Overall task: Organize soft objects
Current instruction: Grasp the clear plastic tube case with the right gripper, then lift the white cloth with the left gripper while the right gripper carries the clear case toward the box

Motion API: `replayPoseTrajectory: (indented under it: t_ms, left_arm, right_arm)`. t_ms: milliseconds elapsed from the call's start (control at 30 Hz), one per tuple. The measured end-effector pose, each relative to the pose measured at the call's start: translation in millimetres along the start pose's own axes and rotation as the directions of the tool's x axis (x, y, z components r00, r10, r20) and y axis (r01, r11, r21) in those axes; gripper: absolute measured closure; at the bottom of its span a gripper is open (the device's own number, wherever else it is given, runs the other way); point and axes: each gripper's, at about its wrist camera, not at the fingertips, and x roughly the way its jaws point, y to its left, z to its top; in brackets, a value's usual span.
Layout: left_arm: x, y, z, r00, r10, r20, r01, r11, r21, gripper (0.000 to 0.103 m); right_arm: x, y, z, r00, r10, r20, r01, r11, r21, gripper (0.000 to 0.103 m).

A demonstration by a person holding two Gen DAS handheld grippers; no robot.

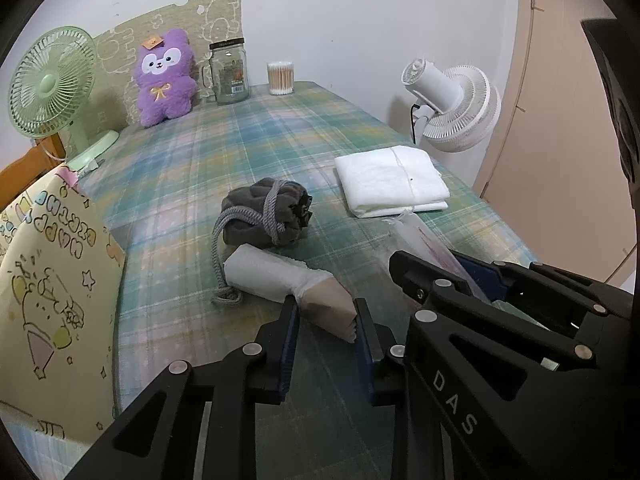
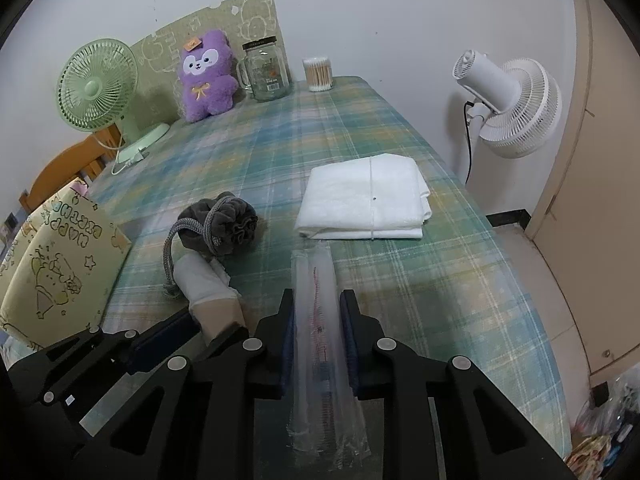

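At lower left, the left gripper (image 1: 326, 326) clamps the tan end of a soft white rolled cloth (image 1: 276, 276) lying mid-frame on the plaid tablecloth (image 1: 248, 140). Right of it, the right gripper (image 2: 318, 334) pinches a crinkly clear plastic sleeve (image 2: 316, 312); its contents are unclear.

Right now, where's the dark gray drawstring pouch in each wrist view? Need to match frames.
Left wrist: gray drawstring pouch sits centre frame on the plaid bedsheet, just beyond the white-and-tan roll at the left claw.
Right wrist: pouch is left of centre, left of the folded white towel.
Shared landmark: purple plush at the far wall.
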Motion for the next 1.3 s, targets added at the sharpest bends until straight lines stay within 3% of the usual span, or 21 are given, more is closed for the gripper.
replayPoseTrajectory:
  t_ms: [800, 1300]
  left_arm:
    - [-43, -3, -6, 0.997, -0.005, 0.082, 0.004, 1.0, 0.008, 0.078]
    - [-72, -10, 16, 0.991, -0.009, 0.136, 0.008, 1.0, 0.01, 0.078]
  right_arm:
    - [-45, 9, -5, 0.997, -0.002, 0.075, 0.002, 1.0, 0.011, 0.079]
    - [-78, 9, 14, 0.991, -0.004, 0.136, 0.003, 1.0, 0.012, 0.079]
